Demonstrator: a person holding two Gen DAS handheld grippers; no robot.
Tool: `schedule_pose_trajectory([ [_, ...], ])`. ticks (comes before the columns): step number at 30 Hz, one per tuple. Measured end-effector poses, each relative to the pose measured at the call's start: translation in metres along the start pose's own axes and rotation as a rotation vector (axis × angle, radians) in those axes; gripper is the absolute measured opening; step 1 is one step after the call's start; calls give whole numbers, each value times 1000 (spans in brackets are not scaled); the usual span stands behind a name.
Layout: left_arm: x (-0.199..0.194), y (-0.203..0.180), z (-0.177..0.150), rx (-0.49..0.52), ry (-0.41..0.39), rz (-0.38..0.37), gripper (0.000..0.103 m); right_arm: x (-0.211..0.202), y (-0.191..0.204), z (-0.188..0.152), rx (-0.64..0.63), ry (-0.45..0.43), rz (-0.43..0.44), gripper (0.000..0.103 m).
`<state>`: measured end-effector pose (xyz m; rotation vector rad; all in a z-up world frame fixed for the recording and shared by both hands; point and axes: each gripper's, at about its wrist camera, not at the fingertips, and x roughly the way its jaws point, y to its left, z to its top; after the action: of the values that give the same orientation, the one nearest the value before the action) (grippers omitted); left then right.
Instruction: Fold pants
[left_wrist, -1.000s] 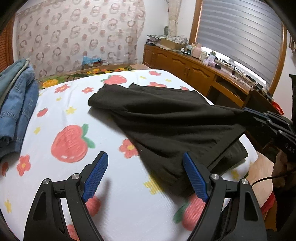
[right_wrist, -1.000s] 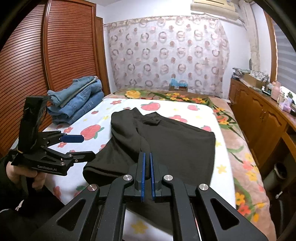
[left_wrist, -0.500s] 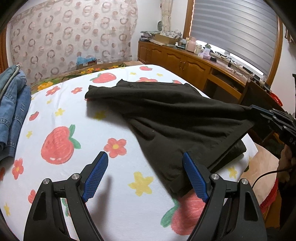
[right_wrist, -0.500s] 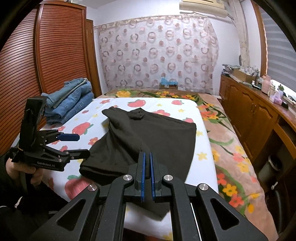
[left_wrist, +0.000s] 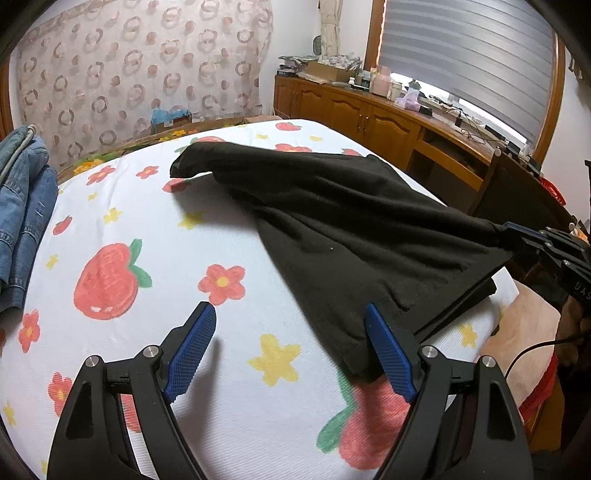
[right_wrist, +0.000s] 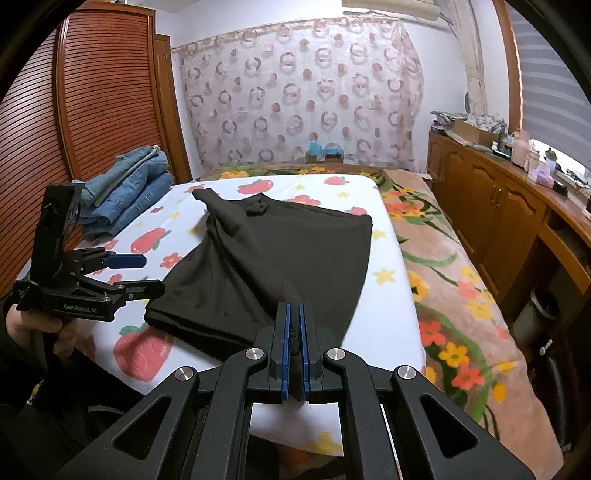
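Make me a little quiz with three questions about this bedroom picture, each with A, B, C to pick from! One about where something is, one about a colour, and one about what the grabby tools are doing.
1. Where is the pile of jeans?
A. on the bed beside the wooden wardrobe
B. on the floor
C. on the cabinet under the window

2. What colour are the pants?
A. red
B. black
C. yellow

3. Which tool is pinching the pants?
A. the left tool
B. the right tool
C. neither

Answers:
1 A, the jeans sit on the strawberry sheet at the wardrobe side.
2 B, the cloth is plain black.
3 B, its blue pads are shut on the cloth, while the left tool is wide open.
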<state>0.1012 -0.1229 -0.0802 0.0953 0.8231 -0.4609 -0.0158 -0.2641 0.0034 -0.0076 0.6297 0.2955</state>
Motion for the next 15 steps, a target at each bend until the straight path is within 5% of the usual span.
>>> schedule_pose_trajectory([
  [15,9,2,-8,-2,32,4,84,17,-13,-4,30,91,1,5],
])
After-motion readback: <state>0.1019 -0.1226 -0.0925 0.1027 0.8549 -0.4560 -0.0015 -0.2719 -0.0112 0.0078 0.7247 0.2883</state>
